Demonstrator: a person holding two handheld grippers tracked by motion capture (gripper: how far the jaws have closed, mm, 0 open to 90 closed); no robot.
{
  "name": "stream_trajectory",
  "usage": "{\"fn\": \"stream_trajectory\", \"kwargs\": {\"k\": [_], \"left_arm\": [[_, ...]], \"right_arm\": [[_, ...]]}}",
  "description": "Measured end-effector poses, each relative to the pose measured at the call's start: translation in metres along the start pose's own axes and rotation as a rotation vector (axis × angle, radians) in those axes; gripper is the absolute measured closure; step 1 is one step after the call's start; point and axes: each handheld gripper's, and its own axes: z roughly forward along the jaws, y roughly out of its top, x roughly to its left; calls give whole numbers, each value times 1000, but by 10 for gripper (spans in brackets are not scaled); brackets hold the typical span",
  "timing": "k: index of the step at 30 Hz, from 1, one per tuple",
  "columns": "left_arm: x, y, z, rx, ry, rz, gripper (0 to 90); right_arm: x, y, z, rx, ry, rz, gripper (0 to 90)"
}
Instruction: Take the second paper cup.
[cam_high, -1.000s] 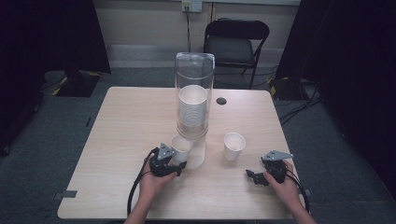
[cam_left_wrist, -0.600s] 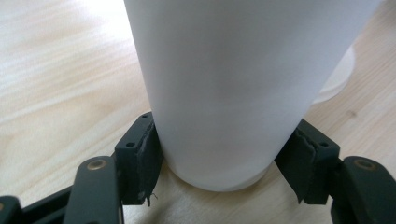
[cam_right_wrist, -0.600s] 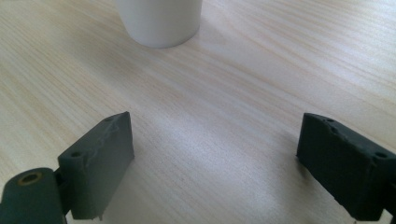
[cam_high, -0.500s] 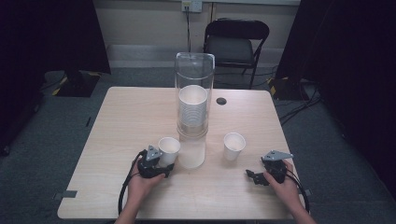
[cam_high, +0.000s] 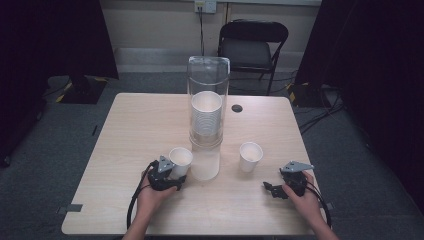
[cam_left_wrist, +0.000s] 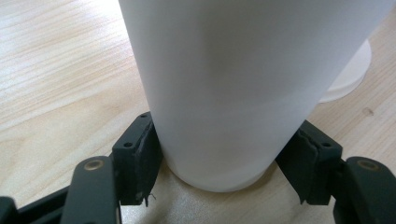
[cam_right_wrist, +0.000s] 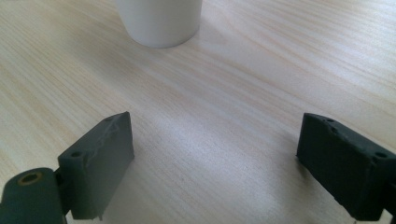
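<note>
Left claw (cam_high: 172, 176) has a white paper cup (cam_high: 180, 161) between its jaws, low on the cup's wall near the base. In the left gripper view the two black pads (cam_left_wrist: 142, 158) stand at both sides of the cup (cam_left_wrist: 233, 93) and touch its wall; the jaws have just been opening a little, but the cup is between them and the pads appear to press on it. The cup stands upright on the wooden surface (cam_high: 125, 130), just in front of this claw. Just beside the cup, toward the other hand, stands a tall clear dispenser tube (cam_high: 207, 117) with a stack of cups (cam_high: 206, 117) inside it.

Right claw (cam_high: 272, 189) rests on the surface with its jaws wide apart and nothing between them; the right gripper view shows bare wood (cam_right_wrist: 210, 140) between the two pads. A second paper cup (cam_high: 250, 156) stands upright ahead of this claw, apart from it, and the bottom of that cup (cam_right_wrist: 159, 21) shows at the upper edge of the right gripper view.
</note>
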Motion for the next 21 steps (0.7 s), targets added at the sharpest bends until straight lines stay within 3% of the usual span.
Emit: {"fn": "stream_trajectory", "kwargs": {"k": [9,15,21], "left_arm": [[0,0,0,6,-7,13,329],[-1,0,0,18,-3,15,235],[-2,-2,-2,18,-5,-24,179]], "right_arm": [[0,0,0,0,0,0,102],[0,0,0,0,0,-1,102],[0,0,0,0,1,0,102]]}}
